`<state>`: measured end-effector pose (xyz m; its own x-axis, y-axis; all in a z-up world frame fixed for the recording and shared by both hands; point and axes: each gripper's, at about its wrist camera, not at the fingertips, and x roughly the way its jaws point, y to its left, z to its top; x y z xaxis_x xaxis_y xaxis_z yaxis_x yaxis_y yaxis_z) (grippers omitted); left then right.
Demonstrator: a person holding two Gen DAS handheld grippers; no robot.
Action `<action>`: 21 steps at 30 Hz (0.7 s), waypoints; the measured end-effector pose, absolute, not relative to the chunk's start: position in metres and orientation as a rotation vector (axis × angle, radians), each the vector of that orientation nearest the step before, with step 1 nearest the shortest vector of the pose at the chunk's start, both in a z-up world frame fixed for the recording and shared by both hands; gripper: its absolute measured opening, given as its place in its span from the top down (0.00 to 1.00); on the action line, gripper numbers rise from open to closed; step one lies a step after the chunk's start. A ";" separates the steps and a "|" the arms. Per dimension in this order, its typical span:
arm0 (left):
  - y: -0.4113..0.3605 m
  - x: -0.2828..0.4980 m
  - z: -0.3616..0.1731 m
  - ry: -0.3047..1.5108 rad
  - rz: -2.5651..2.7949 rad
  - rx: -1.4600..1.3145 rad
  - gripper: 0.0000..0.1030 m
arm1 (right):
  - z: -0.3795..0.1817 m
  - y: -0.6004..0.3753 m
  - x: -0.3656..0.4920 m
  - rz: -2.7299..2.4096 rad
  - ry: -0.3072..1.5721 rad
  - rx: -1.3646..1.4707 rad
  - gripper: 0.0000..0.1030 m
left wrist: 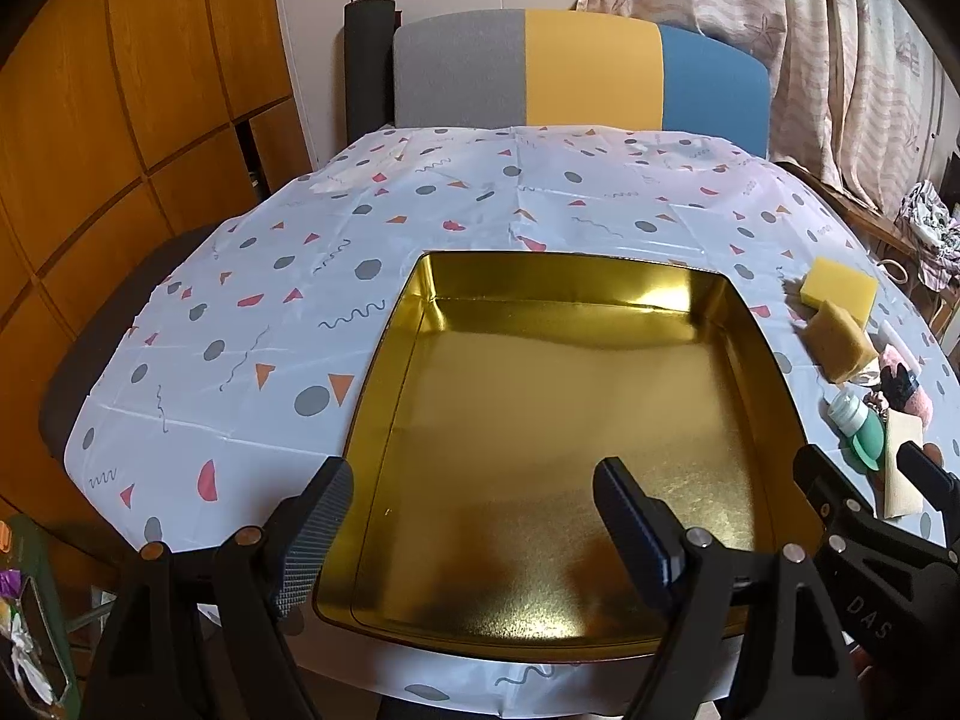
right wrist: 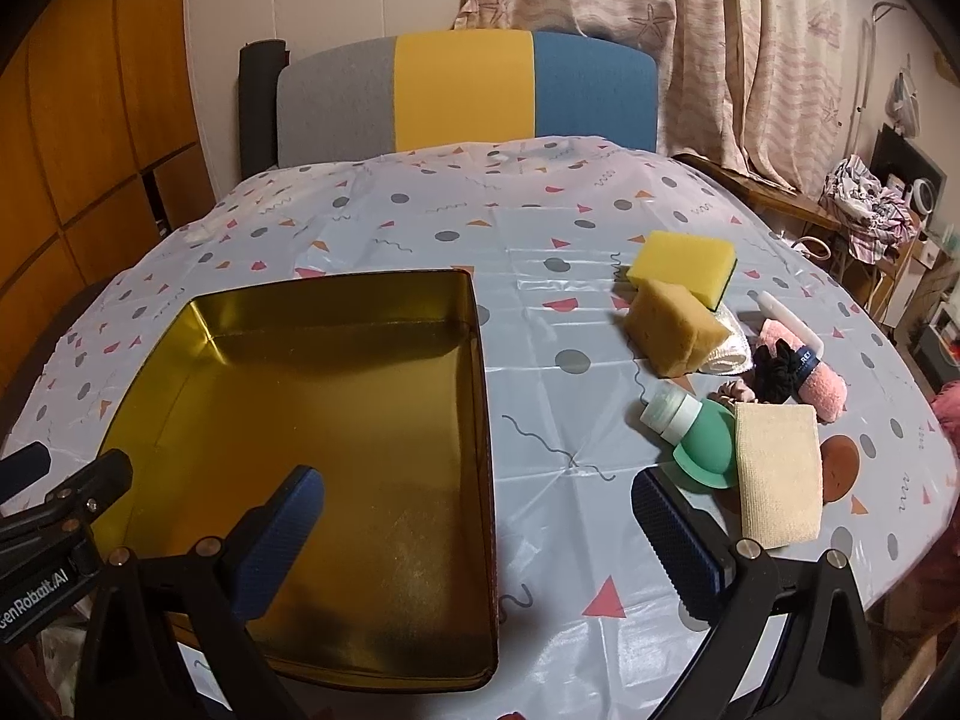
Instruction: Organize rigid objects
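The table (right wrist: 540, 630) was covered with a white cloth (right wrist: 420, 222) printed with small shapes. Behind it stood a chair (right wrist: 462, 90) in grey, yellow and blue, and a curtain (right wrist: 720, 48) hung behind the chair.

The gold tin (right wrist: 480, 420) lay open on the near left part of the table, with nothing inside it. The left gripper (left wrist: 474, 516) hovered over the near end of the tin, its jaws spread wide and holding nothing. The right gripper (right wrist: 474, 522) hovered over the tin's right wall and the cloth beside it, also spread wide and holding nothing.

The things to sort were in a group to the right of the tin, apart from it. A yellow sponge (right wrist: 684, 264) lay farthest from the camera, and a brown sponge (right wrist: 672, 330) touched its near side. A beige cloth pad (right wrist: 777, 474) lay nearest to the right gripper. A green bottle (right wrist: 702, 438) with a white cap lay on its side just left of the pad, touching it. A pink towel roll (right wrist: 804, 372) lay behind the pad, with a black scrunchie (right wrist: 774, 375) against it. A white stick (right wrist: 786, 324) lay behind the roll.
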<state>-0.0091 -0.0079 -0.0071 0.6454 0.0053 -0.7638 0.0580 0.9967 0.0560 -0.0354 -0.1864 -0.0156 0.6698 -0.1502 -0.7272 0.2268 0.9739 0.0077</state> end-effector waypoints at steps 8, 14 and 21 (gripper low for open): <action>-0.007 -0.009 -0.008 0.869 -0.028 0.083 0.19 | -0.016 -0.184 -0.037 -0.193 0.794 0.099 0.00; -0.005 -0.008 -0.010 0.881 -0.030 0.081 0.19 | -0.012 -0.185 -0.039 -0.200 0.765 0.099 0.00; -0.005 -0.009 -0.012 0.888 -0.023 0.079 0.19 | -0.009 -0.181 -0.040 -0.195 0.734 0.067 0.00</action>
<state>-0.0086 -0.0052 -0.0120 0.6312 0.0131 -0.7755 0.0525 0.9968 0.0596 -0.0395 -0.1813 -0.0087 0.7253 -0.1536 -0.6711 0.2001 0.9797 -0.0079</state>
